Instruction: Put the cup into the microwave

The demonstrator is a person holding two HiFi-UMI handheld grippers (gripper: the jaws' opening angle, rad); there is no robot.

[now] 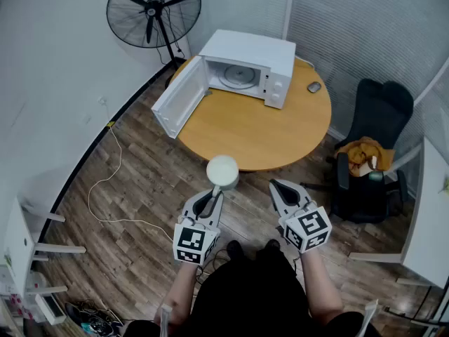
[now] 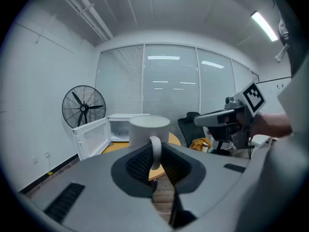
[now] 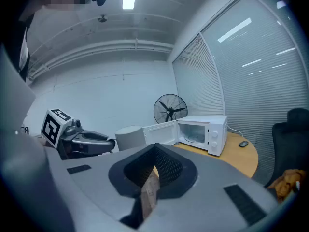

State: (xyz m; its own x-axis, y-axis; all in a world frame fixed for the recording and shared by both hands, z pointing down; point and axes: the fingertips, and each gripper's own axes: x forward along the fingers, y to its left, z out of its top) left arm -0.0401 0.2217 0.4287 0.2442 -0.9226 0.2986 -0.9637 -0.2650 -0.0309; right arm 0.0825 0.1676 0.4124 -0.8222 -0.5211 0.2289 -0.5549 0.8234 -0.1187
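A white cup (image 1: pixel 222 170) hangs in the air just off the near edge of the round wooden table (image 1: pixel 259 128). My left gripper (image 1: pixel 215 190) is shut on its handle (image 2: pixel 155 151), and the cup (image 2: pixel 148 131) stands upright. The white microwave (image 1: pixel 249 65) sits at the table's far side with its door (image 1: pixel 179 97) swung wide open to the left; its glass turntable shows inside. My right gripper (image 1: pixel 275 185) is held beside the left one, shut and holding nothing. In the right gripper view the cup (image 3: pixel 130 137) and the microwave (image 3: pixel 203 132) are both ahead.
A black standing fan (image 1: pixel 153 9) is behind the microwave. A computer mouse (image 1: pixel 313 87) lies on the table's right side. A black office chair (image 1: pixel 375 146) with an orange cloth (image 1: pixel 363 153) stands at right, near a white desk (image 1: pixel 428 216). A white cable (image 1: pixel 105 188) runs over the wooden floor.
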